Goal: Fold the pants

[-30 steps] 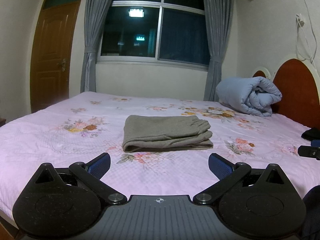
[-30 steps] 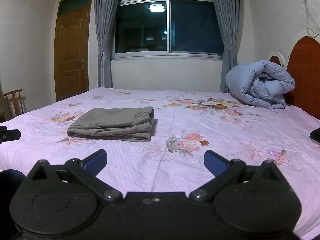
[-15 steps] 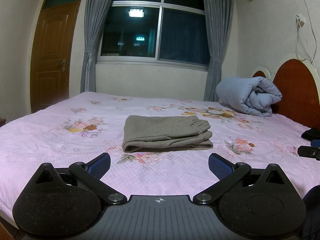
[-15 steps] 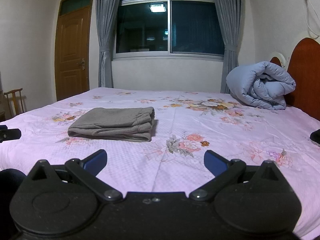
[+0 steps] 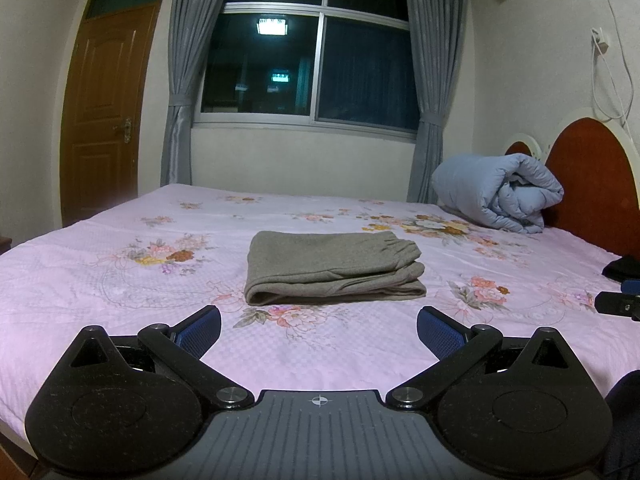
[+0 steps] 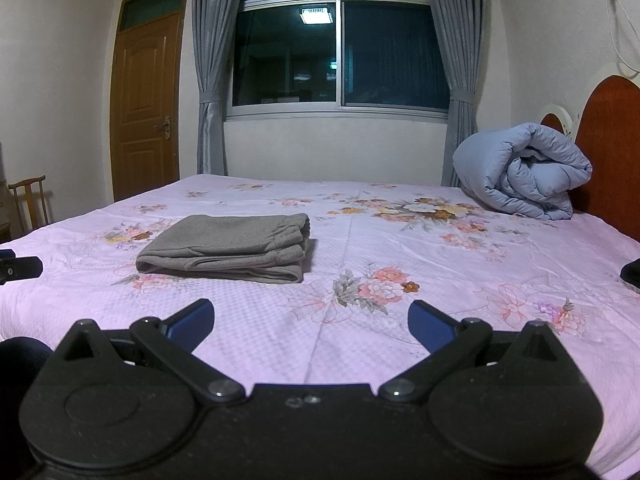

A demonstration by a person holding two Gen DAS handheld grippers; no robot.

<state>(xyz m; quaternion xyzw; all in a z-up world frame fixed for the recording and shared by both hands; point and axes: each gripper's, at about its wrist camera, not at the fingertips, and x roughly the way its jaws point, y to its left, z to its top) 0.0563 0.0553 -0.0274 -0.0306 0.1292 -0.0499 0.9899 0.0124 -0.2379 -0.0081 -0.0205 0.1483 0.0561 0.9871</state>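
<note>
The grey-brown pants lie folded in a flat stack on the pink flowered bed; they also show in the right wrist view, left of centre. My left gripper is open and empty, held back from the pants near the bed's front edge. My right gripper is open and empty, to the right of the pants and apart from them. A fingertip of the right gripper shows at the right edge of the left wrist view, and a fingertip of the left gripper at the left edge of the right wrist view.
A rolled blue quilt lies against the red headboard at the back right. A dark item lies at the bed's right edge. A window with grey curtains and a wooden door are behind. A chair stands far left.
</note>
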